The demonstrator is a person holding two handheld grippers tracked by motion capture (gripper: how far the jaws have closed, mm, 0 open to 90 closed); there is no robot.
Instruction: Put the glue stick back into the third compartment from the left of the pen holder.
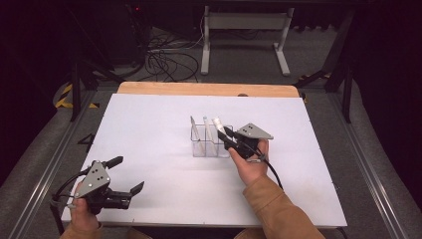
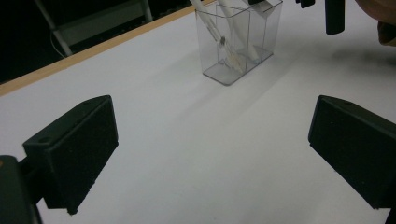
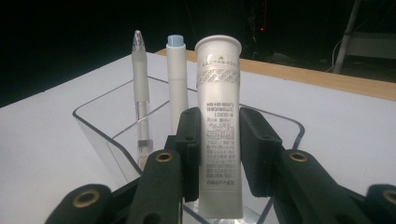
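Black jaws of the left gripper (image 1: 125,175), lower left of the high view, stand spread wide over bare white table (image 1: 164,199); nothing between them. Idle, by the look of it.

Right gripper (image 3: 219,149), centre of its own view: jaws pressed against both sides of a white tube (image 3: 218,135), pinching it about mid-body. Tube stands upright, flat crimped end up, lower end down inside the clear plastic holder (image 3: 98,126). Cannot tell whether its bottom touches the holder floor.

Step in hand, as I judge it: placing the tube into the holder, or lifting it out; the frames do not settle which. If placing, the next move calls for lowering until it seats, then spreading the jaws without tipping the light holder. If lifting, a straight vertical pull clear of the rim.

Tube: matte white, grey printed text down its face, a patterned band near the top. Soft-walled probably; a hard squeeze could dent it.

Farther in the holder, upper left of the right gripper view: a translucent pen (image 3: 140,88), and beside it a white stick with pale blue cap (image 3: 177,79), both standing near upright.

Wooden table edge (image 1: 209,88) beyond.
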